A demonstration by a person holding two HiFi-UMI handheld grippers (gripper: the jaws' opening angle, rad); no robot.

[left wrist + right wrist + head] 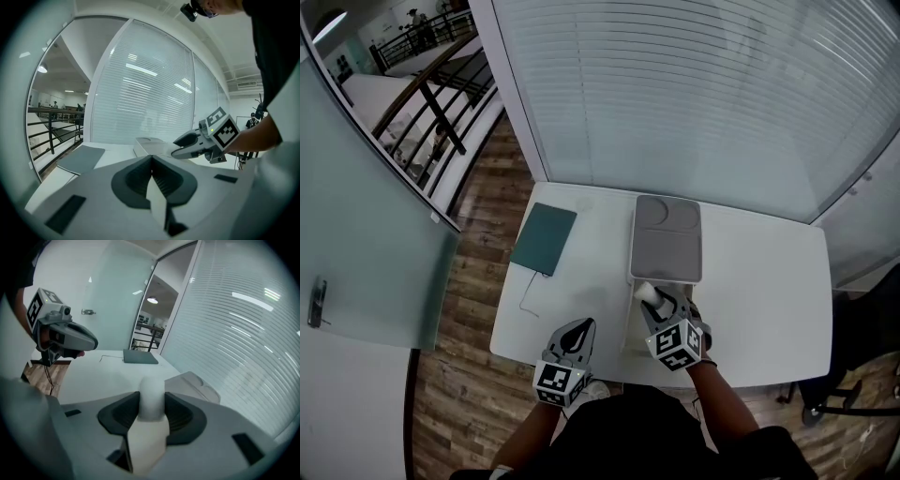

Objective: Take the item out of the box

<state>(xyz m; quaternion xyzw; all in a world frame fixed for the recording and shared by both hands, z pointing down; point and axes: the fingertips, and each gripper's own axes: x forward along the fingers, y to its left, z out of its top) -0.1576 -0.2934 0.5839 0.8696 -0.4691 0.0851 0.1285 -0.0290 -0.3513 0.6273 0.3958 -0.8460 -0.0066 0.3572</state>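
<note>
A white rectangular box with a grey recessed panel [667, 246] sat on a white table [769, 281], in front of a wall of pale slatted blinds [694, 84]. The right gripper [659, 302] hung over the end of the box nearest the person, pointing down and away. Its jaws were clenched on a white, round-ended cylindrical item [151, 392], with the dark pads pressing on both of its sides. The item's rounded tip stuck out past the jaws, toward the grey panel. From the left gripper view, the right gripper sat above the top of the box.

The left gripper [578, 330] was left of the box, near the table's front edge and well apart from the box. Its jaws were clenched together with nothing between them.

A flat dark teal rectangular pad [544, 238] lay on the table to the left of the box. A thin pale cable [528, 286] trailed from it toward the person. Farther left of the box, off the table, was a wood plank floor [483, 225].
</note>
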